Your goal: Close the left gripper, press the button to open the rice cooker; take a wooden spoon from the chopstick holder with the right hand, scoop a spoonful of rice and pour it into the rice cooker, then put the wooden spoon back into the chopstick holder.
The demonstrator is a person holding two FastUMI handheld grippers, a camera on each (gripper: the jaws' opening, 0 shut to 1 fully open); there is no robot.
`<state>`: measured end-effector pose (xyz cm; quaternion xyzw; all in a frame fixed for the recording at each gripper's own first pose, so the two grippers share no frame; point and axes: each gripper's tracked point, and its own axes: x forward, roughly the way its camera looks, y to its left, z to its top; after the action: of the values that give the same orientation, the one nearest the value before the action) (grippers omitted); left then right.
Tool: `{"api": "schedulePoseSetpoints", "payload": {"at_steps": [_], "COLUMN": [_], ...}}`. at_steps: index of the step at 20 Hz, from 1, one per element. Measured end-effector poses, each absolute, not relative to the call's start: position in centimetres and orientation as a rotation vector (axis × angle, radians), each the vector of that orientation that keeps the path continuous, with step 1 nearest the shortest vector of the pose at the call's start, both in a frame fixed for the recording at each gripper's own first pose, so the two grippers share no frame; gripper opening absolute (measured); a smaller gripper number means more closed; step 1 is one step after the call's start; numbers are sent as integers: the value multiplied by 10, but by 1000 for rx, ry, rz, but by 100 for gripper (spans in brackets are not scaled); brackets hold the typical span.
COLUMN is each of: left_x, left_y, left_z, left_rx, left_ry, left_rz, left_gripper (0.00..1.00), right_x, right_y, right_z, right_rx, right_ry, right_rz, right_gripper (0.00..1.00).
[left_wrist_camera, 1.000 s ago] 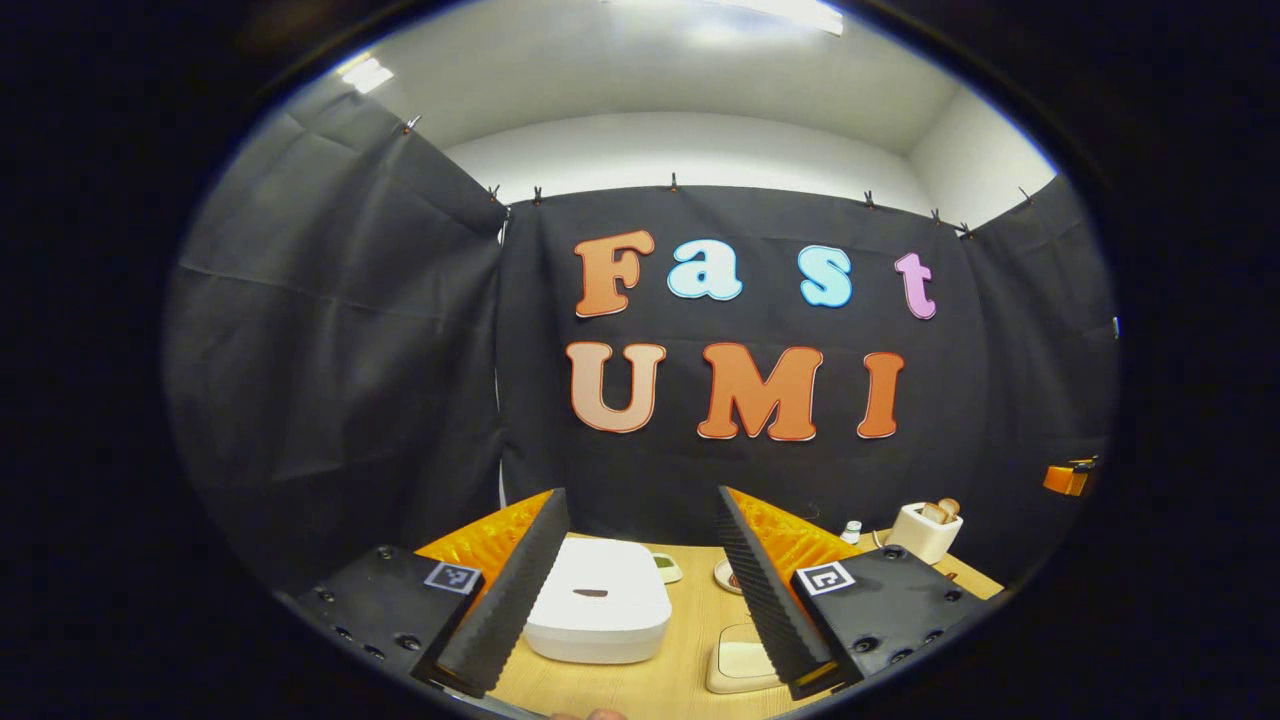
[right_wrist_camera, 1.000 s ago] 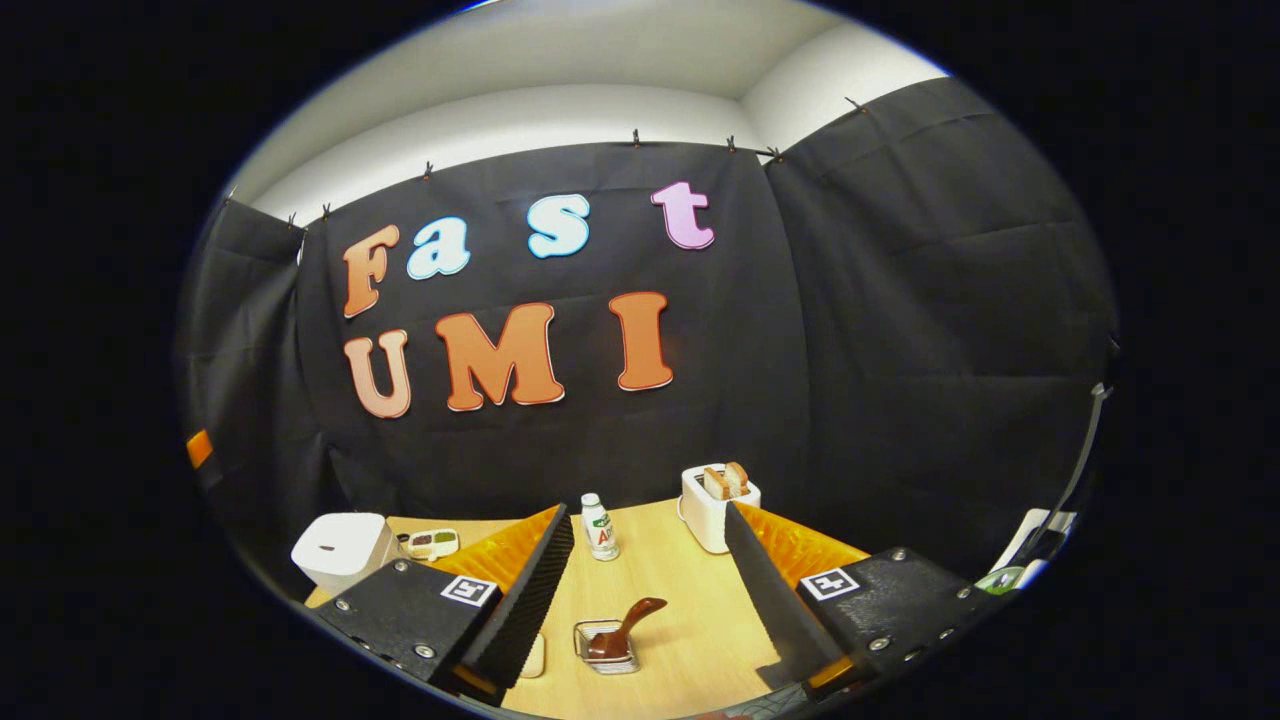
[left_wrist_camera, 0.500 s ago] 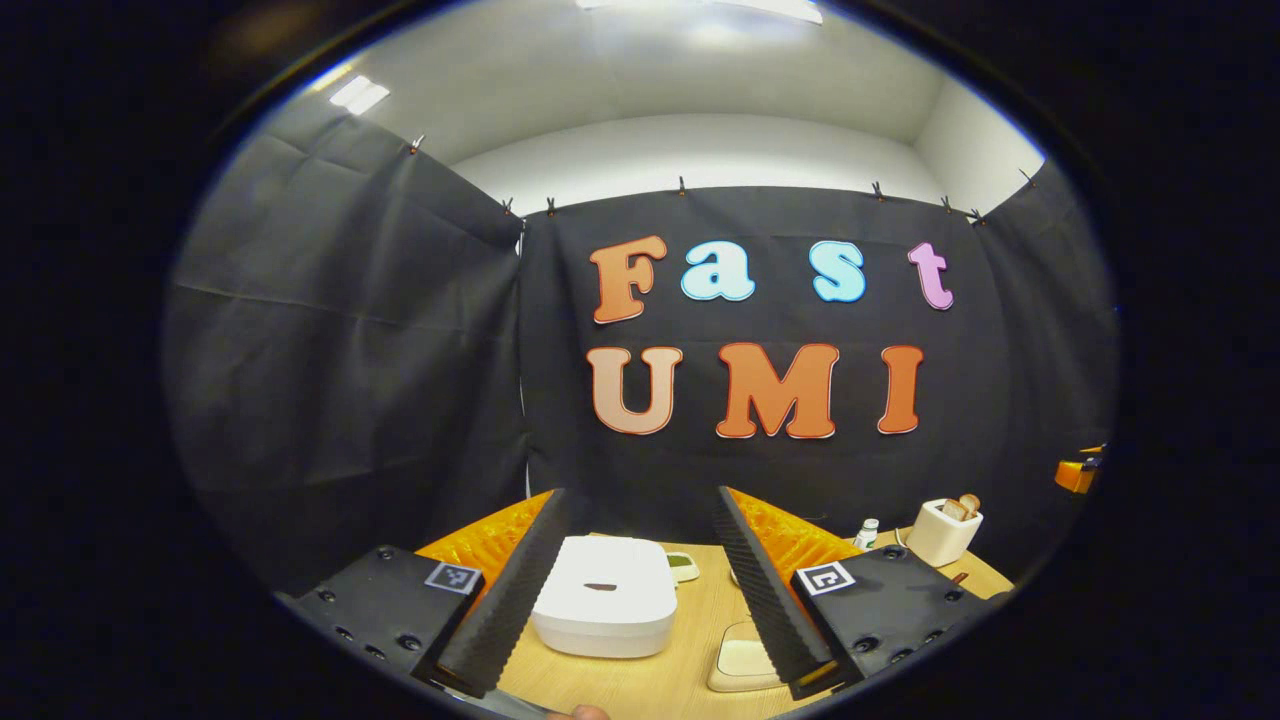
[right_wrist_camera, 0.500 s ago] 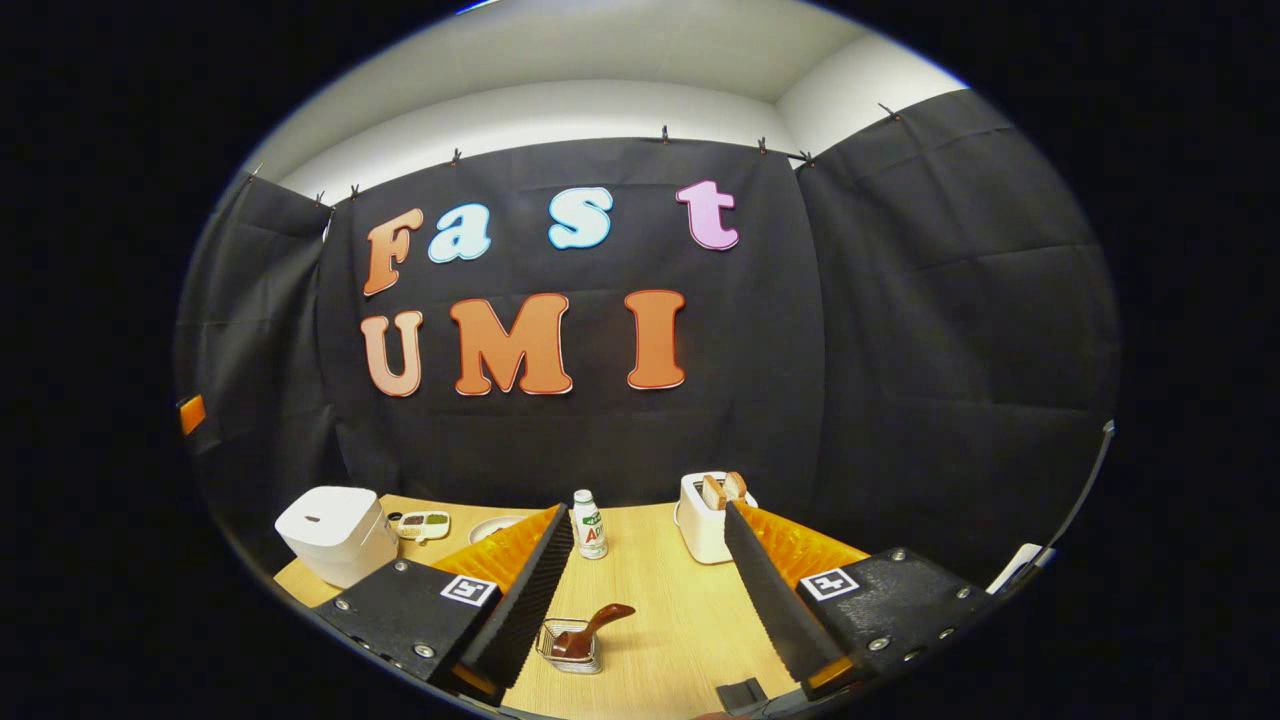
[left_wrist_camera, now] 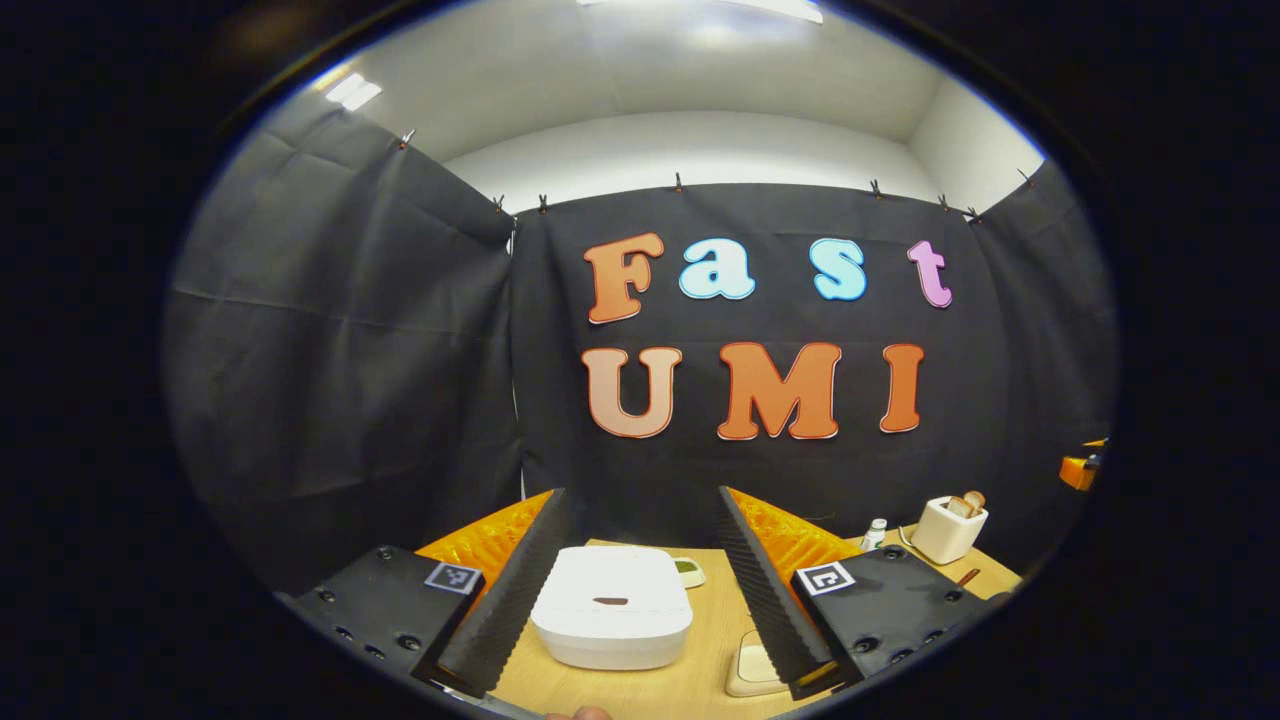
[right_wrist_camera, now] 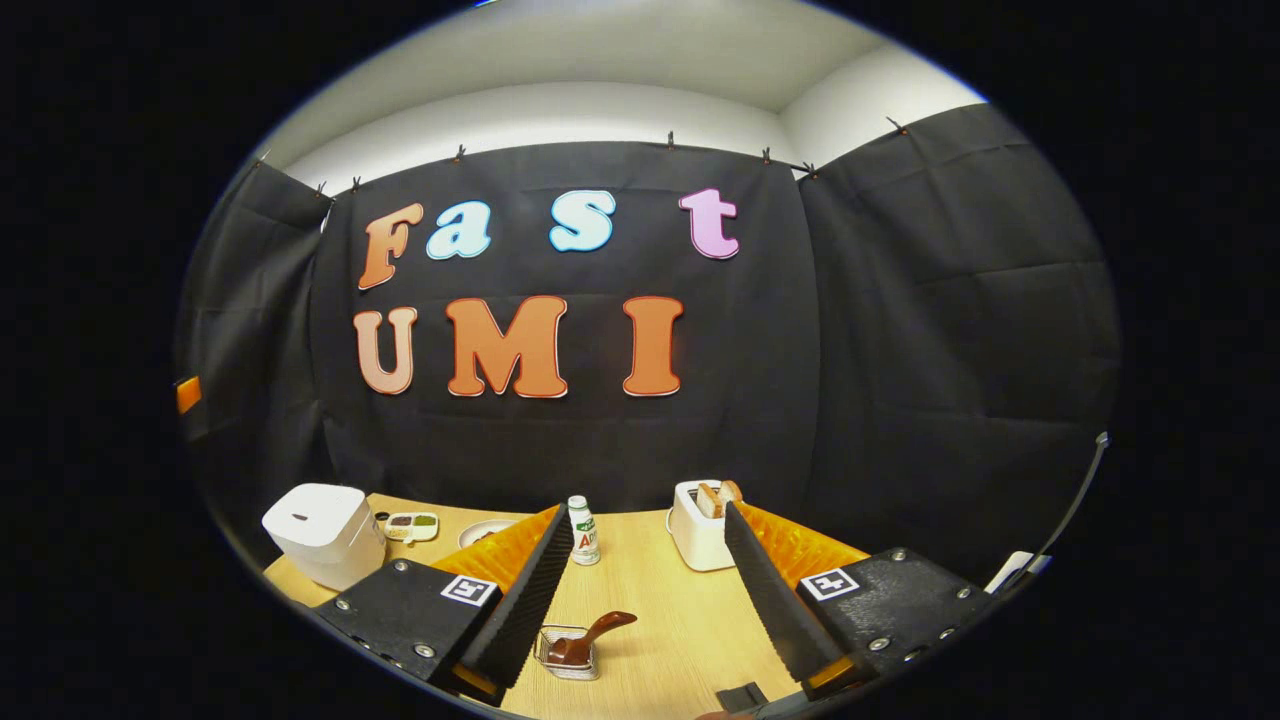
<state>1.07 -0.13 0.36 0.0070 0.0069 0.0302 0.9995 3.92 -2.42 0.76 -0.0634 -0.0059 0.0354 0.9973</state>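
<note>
White rice cooker (left_wrist_camera: 611, 605) sits lid-closed at the table's left; brown wooden spoon (right_wrist_camera: 590, 640) leans in the wire chopstick holder (right_wrist_camera: 565, 655) — nearer, to its right.

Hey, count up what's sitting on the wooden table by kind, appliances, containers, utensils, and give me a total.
Appliances: 2, white square rice cooker, white toaster holding bread.
Containers and dishes: 4, small white bottle, wire chopstick holder, divided condiment dish, white plate.
Utensils: 1, dark wooden spoon.
Total: 7

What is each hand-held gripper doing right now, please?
Left hand-held gripper: open, holding nothing, rice cooker ahead.
Right hand-held gripper: open, holding nothing, wooden spoon ahead.
</note>
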Motion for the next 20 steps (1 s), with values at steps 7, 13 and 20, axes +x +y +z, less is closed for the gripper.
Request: {"api": "schedulePoseSetpoints", "payload": {"at_steps": [7,13,20], "left_x": [35,47,56], "left_y": [26,36,44], "left_z": [-4,-19,-16], "left_rx": [15,17,77], "left_ry": [20,71,62], "left_rz": [69,69,96], "left_gripper": [98,98,5], "right_x": [41,42,44], "right_y": [-10,-4,3], "right_z": [4,-8,-6], "right_rx": [-130,-137,-143], "right_ry": [-10,22,22], "right_rz": [49,35,28], "right_gripper": [95,95,95]}}
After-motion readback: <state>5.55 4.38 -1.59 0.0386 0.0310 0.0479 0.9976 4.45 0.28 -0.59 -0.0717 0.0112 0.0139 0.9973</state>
